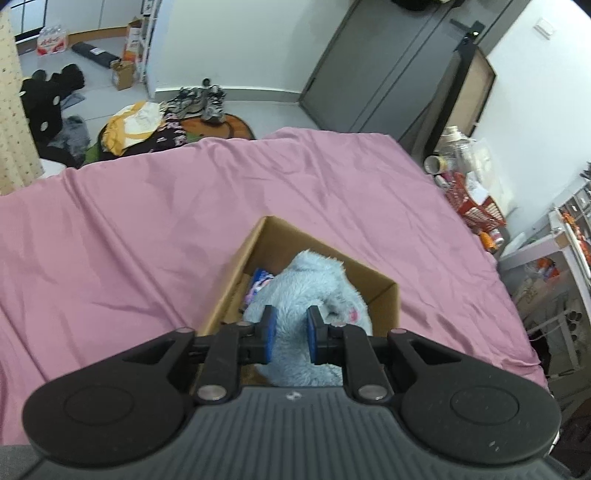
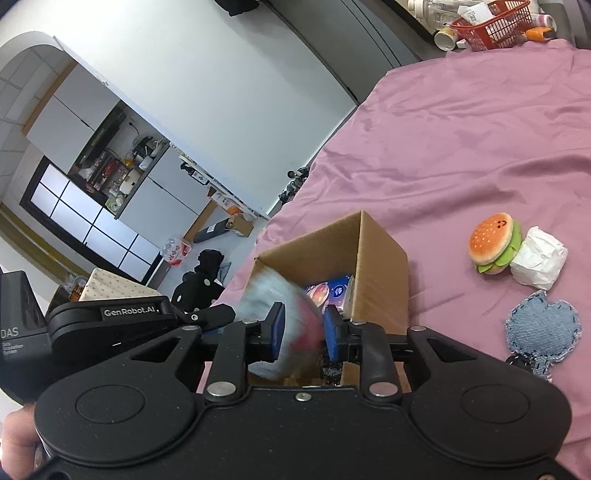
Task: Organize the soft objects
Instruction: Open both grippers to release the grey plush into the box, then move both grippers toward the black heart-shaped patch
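An open cardboard box (image 1: 384,295) (image 2: 384,258) stands on the pink bedsheet (image 1: 147,240). A fluffy light-blue plush toy (image 1: 306,288) (image 2: 273,295) lies in its mouth, over small printed packs (image 2: 332,290). My left gripper (image 1: 290,336) has its blue pads on either side of the plush's lower part. My right gripper (image 2: 303,332) straddles the blurred blue and pink end of the same plush; whether either pair presses it is unclear. The left gripper's body (image 2: 110,321) shows at left in the right wrist view.
On the sheet right of the box lie a burger plush (image 2: 493,243), a white paper-wrapped bundle (image 2: 539,258) and a denim apple-shaped patch (image 2: 543,326). A red basket (image 2: 491,22) with bottles stands past the bed's far edge. Clothes and shoes (image 1: 207,99) litter the floor.
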The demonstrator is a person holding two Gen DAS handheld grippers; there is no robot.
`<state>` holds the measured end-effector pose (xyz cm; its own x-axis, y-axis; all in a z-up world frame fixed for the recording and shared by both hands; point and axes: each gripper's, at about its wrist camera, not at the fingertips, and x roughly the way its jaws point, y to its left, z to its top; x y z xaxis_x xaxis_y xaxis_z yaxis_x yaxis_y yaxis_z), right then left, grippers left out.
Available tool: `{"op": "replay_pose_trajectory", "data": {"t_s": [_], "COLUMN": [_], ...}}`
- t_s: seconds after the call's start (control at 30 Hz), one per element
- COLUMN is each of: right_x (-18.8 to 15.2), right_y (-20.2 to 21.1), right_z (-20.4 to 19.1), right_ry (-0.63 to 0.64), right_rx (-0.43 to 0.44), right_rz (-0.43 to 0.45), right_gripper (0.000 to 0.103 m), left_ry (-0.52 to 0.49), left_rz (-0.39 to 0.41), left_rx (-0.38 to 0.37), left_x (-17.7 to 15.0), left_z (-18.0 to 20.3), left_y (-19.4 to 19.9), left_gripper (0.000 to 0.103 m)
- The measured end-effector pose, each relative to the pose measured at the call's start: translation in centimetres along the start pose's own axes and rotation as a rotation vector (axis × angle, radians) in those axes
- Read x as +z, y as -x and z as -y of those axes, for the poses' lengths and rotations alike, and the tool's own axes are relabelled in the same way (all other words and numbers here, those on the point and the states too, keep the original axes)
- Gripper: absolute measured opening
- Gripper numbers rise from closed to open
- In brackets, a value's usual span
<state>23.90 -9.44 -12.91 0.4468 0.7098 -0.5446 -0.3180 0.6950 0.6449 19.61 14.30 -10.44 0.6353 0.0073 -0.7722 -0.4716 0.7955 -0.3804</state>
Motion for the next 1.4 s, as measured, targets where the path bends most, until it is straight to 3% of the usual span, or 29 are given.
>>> {"op": "replay_pose_trajectory", "data": {"t_s": [0.1,0.2,0.37,0.5,0.57,0.63,0.83,1.03,1.4], "right_x": [0.2,0.4,0.9,1.1,1.1,1.3,1.4,1.7,1.1], "right_y": [0.3,0.9,1.9,3.0,3.5,4.1,5.6,7.6,10.4], "right_z": [-0.1,-0.3,-0.3,-0.3,-0.1,0.0,0.5,1.5,3.7], "right_ry": [-0.003,-0.005,-0.022,-0.024,-0.028,-0.038,-0.042,-0.056,-0.106], "right_rx": [0.009,0.015,-0.004,-0.036,-0.041,-0.044,-0.064,-0.073,-0.065], "right_rz": [-0.003,0.001,-0.009,-0.016,-0.017,-0.017,-0.022,-0.010,-0.029], "right_gripper": [0.035,0.045,0.046,0.053,0.054,0.056,0.068,0.081,0.087], "left_ry": [-0.008,-0.016,-0.054,-0.078,-0.088,-0.095,-0.116,-0.143,-0.176], "left_rz": [-0.006,-0.022,0.011,0.020,0.011,0.015,0.015,0.017,0.049], "left_rx": [0.013,0.011,0.025,0.036,0.046,0.062,0.062,0.059,0.060], "left_x": [0.0,0.0,0.0,-0.2,-0.2,-0.4,-0.8,-1.8,-3.8], "left_z": [0.1,0.6,1.9,2.9,3.3,3.7,4.7,6.2,9.0], "left_y": [0.1,0.4,1.7,2.6,3.0,3.4,4.5,5.5,6.9], "left_gripper": [0.018,0.028,0.049,0.056,0.069,0.073,0.081,0.082,0.082]}}
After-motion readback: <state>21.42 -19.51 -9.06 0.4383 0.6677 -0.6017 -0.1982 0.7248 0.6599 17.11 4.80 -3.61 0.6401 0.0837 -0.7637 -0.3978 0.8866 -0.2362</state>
